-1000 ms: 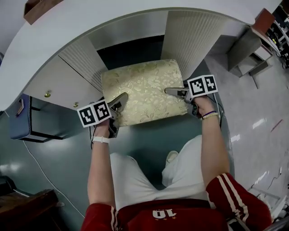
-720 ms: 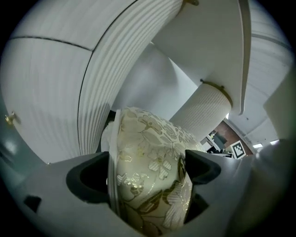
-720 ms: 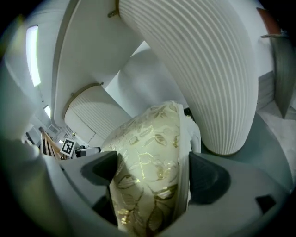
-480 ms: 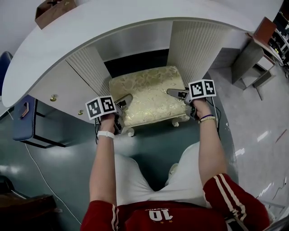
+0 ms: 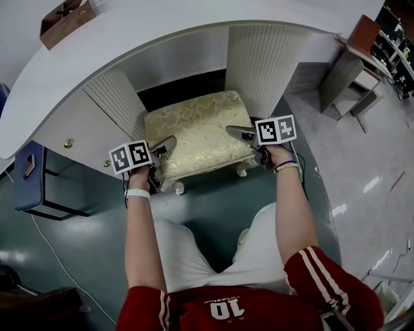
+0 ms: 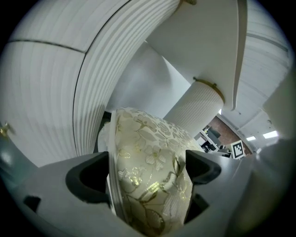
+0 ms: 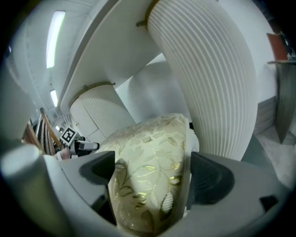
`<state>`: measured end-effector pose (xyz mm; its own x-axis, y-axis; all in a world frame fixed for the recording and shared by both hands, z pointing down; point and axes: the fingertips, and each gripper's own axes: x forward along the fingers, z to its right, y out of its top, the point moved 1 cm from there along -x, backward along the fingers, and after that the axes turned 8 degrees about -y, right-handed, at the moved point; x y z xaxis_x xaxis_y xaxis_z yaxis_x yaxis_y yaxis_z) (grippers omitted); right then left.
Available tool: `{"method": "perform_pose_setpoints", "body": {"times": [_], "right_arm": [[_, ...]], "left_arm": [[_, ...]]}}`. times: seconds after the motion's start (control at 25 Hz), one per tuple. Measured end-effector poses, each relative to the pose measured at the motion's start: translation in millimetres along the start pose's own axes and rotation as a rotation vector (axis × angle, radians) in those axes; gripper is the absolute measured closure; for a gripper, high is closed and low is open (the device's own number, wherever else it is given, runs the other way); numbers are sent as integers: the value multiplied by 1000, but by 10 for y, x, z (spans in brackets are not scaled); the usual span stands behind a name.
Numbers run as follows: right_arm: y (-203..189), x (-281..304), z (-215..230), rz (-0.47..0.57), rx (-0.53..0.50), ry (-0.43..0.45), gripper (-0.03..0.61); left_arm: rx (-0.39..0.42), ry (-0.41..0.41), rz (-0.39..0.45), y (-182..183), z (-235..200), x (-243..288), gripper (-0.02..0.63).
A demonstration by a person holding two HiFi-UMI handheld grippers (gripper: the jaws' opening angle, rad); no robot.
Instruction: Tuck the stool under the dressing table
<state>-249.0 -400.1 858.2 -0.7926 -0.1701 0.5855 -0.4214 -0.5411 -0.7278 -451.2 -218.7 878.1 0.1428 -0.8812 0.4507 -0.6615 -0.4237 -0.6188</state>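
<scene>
The stool (image 5: 197, 132) has a cream cushion with a gold floral pattern and pale legs. It stands on the teal floor between the two ribbed pedestals of the white dressing table (image 5: 194, 22), its far edge at the dark recess. My left gripper (image 5: 163, 147) is shut on the cushion's front left corner, my right gripper (image 5: 238, 133) on its right edge. In the left gripper view the stool (image 6: 152, 139) fills the gap between the jaws of the left gripper (image 6: 145, 171). The right gripper view shows the stool (image 7: 152, 143) squeezed by the right gripper (image 7: 155, 173).
The ribbed left pedestal (image 5: 119, 97) and right pedestal (image 5: 259, 58) flank the stool closely. A blue case (image 5: 29, 171) stands at the left, and a brown box (image 5: 65, 19) sits on the tabletop. A grey desk (image 5: 349, 74) is at the right. The person's legs are behind the stool.
The stool and both grippers have moved away from the person, deeper between the pedestals. Its front legs now show. Both grips are unchanged.
</scene>
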Motion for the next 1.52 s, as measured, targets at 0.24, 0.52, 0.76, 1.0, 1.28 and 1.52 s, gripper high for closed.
{"method": "perform_pose_setpoints", "body": {"times": [0.24,0.52,0.76,1.0,1.28,1.52], "right_arm": [[-47,-177,-237,30,-141,8,61],[-265,-416,-420,-4,-325,7,37],[-412,-445,-498,-17,-453,-68,38],[-439,-398,-472,-16,-470,-173,37],[-298,-282,-436,-1,-463,-208,40],[-126,-133,-363,61,-432,-239,54]], "left_arm": [[204,-18,61,-199,348,-306,92],[390,-27,64,-432,597,-448,94],[524,44,15,-584,603,-427,94],[558,81,11,-622,573,-387,109],[525,97,20,-496,513,-318,112],[516,106,22,-277,414,-171,115]]}}
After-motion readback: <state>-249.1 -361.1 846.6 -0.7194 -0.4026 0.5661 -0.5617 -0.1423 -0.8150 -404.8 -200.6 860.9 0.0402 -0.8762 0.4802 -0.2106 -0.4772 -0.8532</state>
